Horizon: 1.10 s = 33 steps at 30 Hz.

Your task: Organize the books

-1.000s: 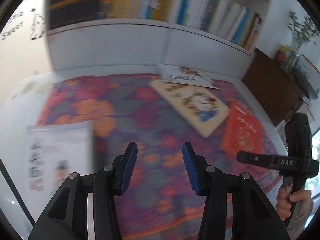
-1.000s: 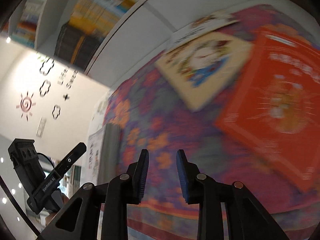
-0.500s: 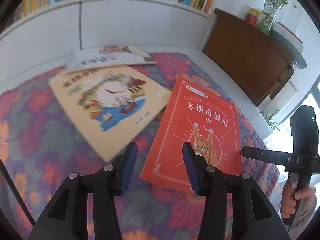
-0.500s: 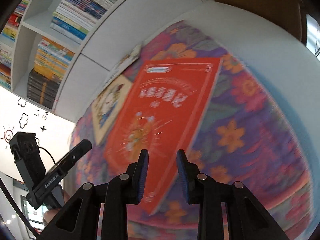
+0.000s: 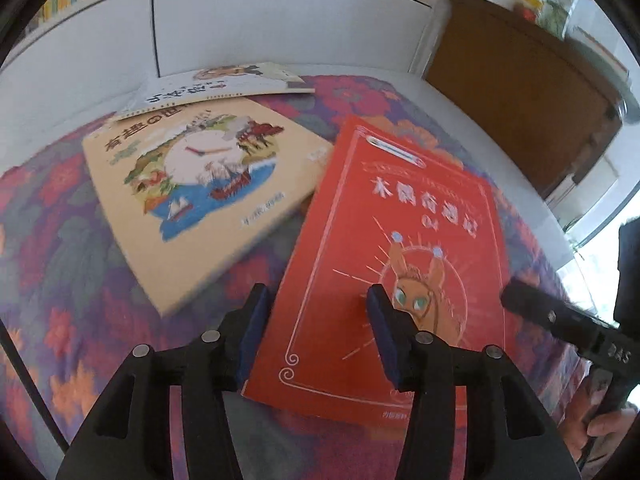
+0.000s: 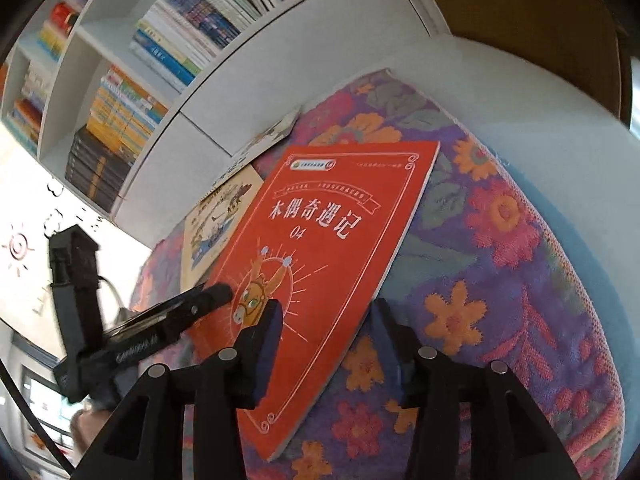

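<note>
Red book (image 5: 404,248) lies flat, cover up, on the floral cloth (image 5: 60,248), toward the cloth's right side in my L view; its top-left corner sits over the near corner of the tan book (image 5: 188,184). Tan book lies flat just left of it, and a white book (image 5: 224,86) at the cloth's far edge is partly tucked under the tan one's far edge. Cloth covers a white surface (image 5: 460,108) that runs back to the bookshelf (image 6: 132,92).

My left gripper (image 5: 316,332) is over the red book's lower-left part. Fingers spread; they've just opened a touch more. L finger is off the book's left edge above the cloth, R finger over the cover by the donkey drawing. Nothing pinched. Can't tell if the tips touch the cover.

My right gripper (image 6: 326,344) is at the same book's near right edge, fingers spread and just opened wider. L finger over the red cover, R finger over the cloth, so the book's edge runs between them in the R view. Pads aren't pressing on it.

Each gripper shows in the other's cam: the right one at the R edge of the L view w/ a hand (image 5: 600,428) on its handle, the left one at the L side of the R view.

Brown cabinet (image 5: 520,92) stands beyond the cloth's right side.
</note>
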{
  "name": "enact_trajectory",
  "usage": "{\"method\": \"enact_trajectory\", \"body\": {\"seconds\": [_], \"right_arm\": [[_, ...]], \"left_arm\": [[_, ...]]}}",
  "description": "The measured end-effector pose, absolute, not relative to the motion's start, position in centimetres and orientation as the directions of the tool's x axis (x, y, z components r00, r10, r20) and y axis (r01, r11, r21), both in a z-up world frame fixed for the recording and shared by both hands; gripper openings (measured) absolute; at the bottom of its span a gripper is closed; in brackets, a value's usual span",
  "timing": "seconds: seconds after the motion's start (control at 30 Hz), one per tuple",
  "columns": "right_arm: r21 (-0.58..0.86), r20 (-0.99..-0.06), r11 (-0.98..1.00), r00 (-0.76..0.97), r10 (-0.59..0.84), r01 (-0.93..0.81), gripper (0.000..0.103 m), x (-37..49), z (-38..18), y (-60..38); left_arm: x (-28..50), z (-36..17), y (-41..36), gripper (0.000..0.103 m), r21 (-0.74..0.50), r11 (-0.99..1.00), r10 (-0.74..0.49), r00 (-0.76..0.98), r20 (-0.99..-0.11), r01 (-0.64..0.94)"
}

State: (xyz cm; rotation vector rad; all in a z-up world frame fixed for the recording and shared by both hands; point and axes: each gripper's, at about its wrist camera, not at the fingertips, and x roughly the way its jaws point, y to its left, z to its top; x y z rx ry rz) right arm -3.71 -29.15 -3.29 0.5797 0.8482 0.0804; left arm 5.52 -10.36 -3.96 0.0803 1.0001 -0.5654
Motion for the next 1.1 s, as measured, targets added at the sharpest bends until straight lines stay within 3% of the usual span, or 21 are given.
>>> {"method": "enact_trajectory", "body": {"seconds": [0.2, 0.5, 0.67, 0.8, 0.93, 1.1], "right_arm": [[0.474, -0.702, 0.873, 0.647, 0.296, 0.114, 0.047, -3.5, -3.0, -28.1], [0.436, -0.709, 0.877, 0.523, 0.474, -0.204, 0.047, -3.9, -3.6, -19.9], [0.519, -0.714, 0.807, 0.375, 0.591, -0.281, 0.047, -4.3, -4.0, -19.5], [0.594, -0.700, 0.738, 0.245, 0.670, -0.320, 0.047, -4.3, -4.4, -20.7], [0.594, -0.694, 0.733, 0.250, 0.675, -0.331, 0.047, -4.4, -4.7, -20.1], [0.590, -0.689, 0.747, 0.290, 0.664, -0.308, 0.047, -3.6, -4.6, -19.8]], "left_arm": [[0.4, -4.0, -7.3, 0.047, -0.215, 0.879, -0.399, 0.411, -0.820, 0.425], [-7.2, -4.3, 2.4, 0.047, -0.248, 0.935, -0.342, 0.450, -0.825, 0.255], [-5.1, -4.8, 5.6, 0.046, -0.402, 0.886, -0.463, 0.404, -0.789, 0.231], [-1.6, -5.6, 6.5, 0.039, -0.499, 0.839, -0.544, 0.356, -0.760, 0.217], [1.0, -6.4, 7.3, 0.026, -0.553, 0.812, -0.581, 0.335, -0.742, 0.185], [1.3, -6.7, 7.5, 0.026, -0.568, 0.798, -0.600, 0.348, -0.720, 0.202]]}}
